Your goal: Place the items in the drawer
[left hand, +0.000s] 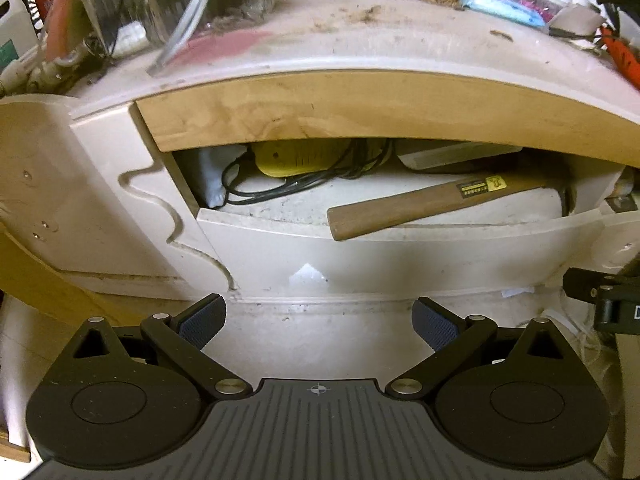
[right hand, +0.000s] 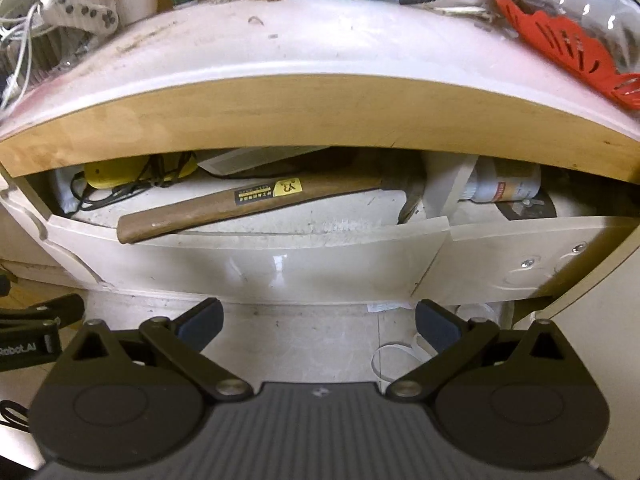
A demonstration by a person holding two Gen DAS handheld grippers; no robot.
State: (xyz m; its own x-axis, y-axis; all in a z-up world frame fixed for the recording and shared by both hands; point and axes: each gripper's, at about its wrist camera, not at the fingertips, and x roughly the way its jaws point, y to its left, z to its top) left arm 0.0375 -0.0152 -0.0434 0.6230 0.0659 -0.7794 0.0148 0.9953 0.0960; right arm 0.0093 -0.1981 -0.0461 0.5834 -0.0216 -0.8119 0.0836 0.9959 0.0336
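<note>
A cream drawer (left hand: 360, 256) (right hand: 280, 260) stands pulled partly out under a wood-edged desk top. Inside lies a hammer with a wooden handle (left hand: 420, 204) (right hand: 240, 204); the handle end rests over the drawer's front rim. Deeper in sit a yellow device (left hand: 296, 158) (right hand: 116, 174) with a black cord and a flat white box (left hand: 452, 154). My left gripper (left hand: 318, 326) hangs open below the drawer front, holding nothing. My right gripper (right hand: 319, 326) is likewise open and empty, low in front of the drawer. The hammer head is mostly hidden in shadow.
The desk top (left hand: 360, 40) (right hand: 320, 48) carries jars, bags, cables, a red perforated item (right hand: 568, 52) and a game controller (right hand: 84, 14). A second compartment to the right holds a white bottle (right hand: 504, 186). Pale floor tiles (right hand: 300, 344) lie beneath the grippers.
</note>
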